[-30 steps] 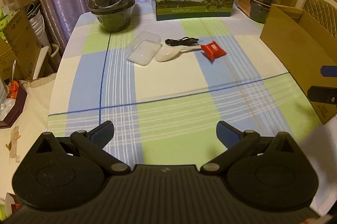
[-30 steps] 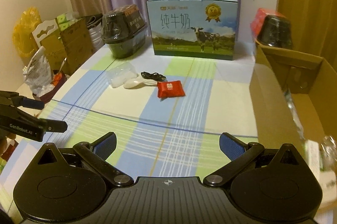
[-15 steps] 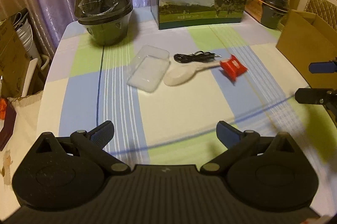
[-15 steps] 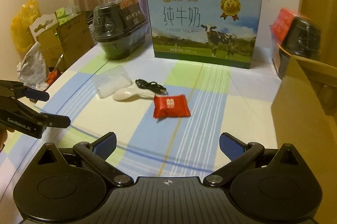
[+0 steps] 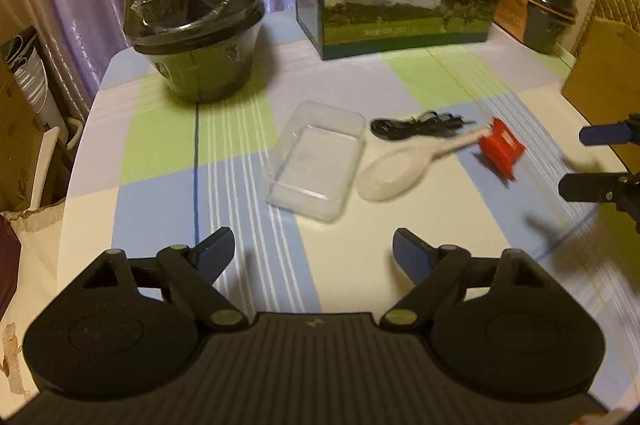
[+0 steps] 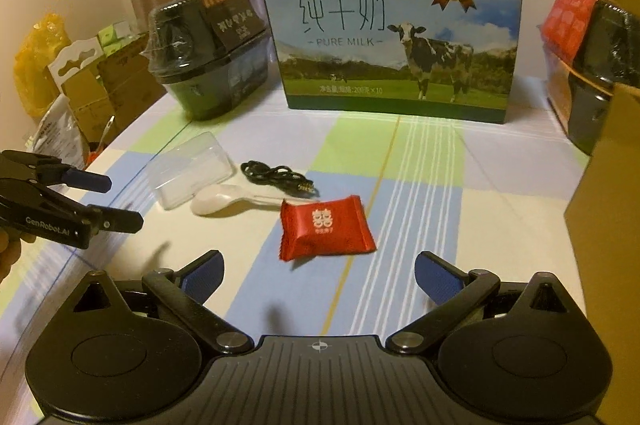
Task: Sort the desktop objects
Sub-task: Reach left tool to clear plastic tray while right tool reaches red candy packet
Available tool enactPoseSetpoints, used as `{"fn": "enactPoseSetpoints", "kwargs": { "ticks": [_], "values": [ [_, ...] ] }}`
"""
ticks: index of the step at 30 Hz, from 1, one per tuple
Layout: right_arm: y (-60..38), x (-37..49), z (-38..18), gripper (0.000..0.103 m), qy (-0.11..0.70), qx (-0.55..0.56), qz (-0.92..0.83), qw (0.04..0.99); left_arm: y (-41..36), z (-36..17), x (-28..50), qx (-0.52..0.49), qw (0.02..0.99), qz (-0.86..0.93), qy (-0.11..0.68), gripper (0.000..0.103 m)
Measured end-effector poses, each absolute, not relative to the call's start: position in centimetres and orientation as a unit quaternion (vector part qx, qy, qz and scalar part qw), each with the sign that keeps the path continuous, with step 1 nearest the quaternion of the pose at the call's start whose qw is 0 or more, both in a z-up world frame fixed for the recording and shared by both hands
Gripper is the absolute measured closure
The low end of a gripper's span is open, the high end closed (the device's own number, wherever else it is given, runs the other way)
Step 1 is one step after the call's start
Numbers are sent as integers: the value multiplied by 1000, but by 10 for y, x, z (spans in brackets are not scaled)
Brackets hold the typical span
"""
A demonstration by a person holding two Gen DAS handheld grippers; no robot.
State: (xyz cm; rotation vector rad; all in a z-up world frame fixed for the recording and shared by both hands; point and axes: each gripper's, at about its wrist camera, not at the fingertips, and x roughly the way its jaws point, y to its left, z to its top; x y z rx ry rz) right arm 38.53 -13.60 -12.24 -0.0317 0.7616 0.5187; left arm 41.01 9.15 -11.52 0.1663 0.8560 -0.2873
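Red candy packet (image 6: 326, 227) flat on the counter (image 6: 460, 225), dead ahead at 12 o'clock of the right claw (image 6: 318, 275), just beyond its wide-open, empty fingers, long axis running 9 to 3. Closer to that claw than to the left claw (image 5: 313, 249), likewise spread wide and empty, facing the clear box (image 5: 316, 161) at 12 o'clock. White spoon (image 6: 232, 201) and black cable (image 6: 280, 179) just behind the packet.

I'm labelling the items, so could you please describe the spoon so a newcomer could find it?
Start at the milk box at the table's far edge and come toward the camera to the small cluster. The spoon lies between the clear tray and the red packet, the only white, long-handled item.
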Motion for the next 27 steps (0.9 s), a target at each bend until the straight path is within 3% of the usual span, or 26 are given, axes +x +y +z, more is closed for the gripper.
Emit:
{"fn": "enactPoseSetpoints", "kwargs": {
  "ticks": [5, 14, 21, 27],
  "values": [
    [-133, 405, -136, 16, 368, -10, 256, 894, 97, -115, 426, 76, 901, -141, 403, 19],
    [-127, 421, -155, 24, 371, -21, 256, 892, 94, -123, 444, 99, 901, -156, 392, 21],
    [-125, 425, -157, 31, 358, -30, 256, 897, 83, -130, 454, 131, 897, -169, 386, 33],
    [-121, 427, -156, 49, 357, -36, 254, 898, 78, -131, 457, 142, 895, -165, 390, 48]
  ]
}}
